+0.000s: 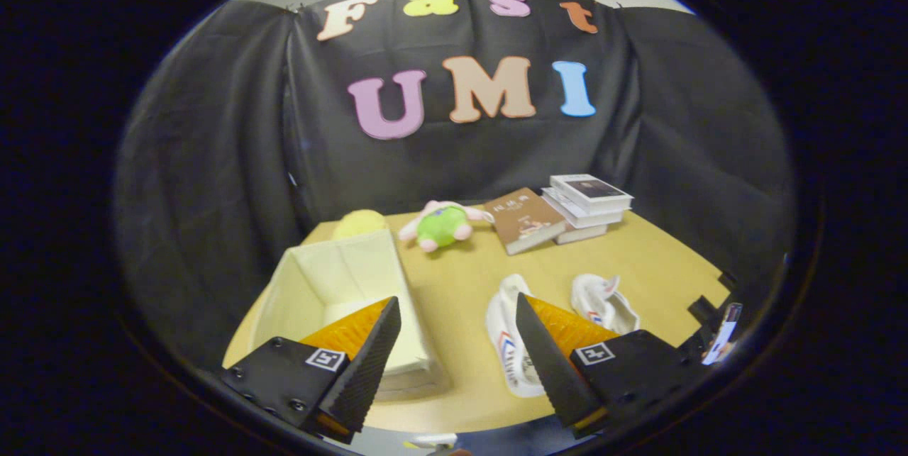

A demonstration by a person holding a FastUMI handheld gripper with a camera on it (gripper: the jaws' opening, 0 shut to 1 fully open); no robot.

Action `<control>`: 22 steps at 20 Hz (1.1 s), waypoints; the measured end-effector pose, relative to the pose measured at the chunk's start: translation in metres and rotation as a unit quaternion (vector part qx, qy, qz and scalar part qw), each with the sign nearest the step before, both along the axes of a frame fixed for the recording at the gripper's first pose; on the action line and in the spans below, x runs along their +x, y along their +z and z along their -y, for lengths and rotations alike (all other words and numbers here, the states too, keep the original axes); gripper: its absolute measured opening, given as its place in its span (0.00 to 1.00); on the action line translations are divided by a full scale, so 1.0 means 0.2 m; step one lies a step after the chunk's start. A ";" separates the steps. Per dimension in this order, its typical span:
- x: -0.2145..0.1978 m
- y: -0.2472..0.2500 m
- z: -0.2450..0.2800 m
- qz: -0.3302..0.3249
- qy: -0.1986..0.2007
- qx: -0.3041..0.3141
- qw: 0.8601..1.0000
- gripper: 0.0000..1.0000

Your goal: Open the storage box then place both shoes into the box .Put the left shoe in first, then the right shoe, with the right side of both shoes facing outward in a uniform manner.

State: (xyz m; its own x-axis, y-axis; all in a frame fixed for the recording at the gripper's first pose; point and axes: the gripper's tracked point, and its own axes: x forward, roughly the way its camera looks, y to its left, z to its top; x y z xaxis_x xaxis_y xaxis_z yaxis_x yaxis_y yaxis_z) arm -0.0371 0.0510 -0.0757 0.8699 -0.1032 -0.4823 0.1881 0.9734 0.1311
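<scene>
From the gripper view, the gripper (457, 314) hangs above the near edge of a tan table (638, 257) with its two fingers spread wide apart, nothing between them but bare tabletop, and neither finger touching anything.

The storage box (333, 279), a pale cream fabric bin with its top open and its inside bare, sits beyond the left finger, whose tip overlaps the box's near right corner in the picture (whether it is over the rim or merely in front of it cannot be told). Two white shoes lie on the table to the right of the box: the nearer shoe (507, 342) is partly hidden behind the right finger, and the second shoe (603, 300) lies just beyond it, a little further right, the two slightly apart.

Farther back, near the black cloth wall, a yellow round plush (360, 222) sits behind the box, a green and pink plush toy (443, 223) lies beside it, and a brown book (526, 218) leans against a stack of books (587, 202).
</scene>
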 end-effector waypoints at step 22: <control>-0.10 -0.63 0.45 -0.289 0.001 -0.111 0.951 0.99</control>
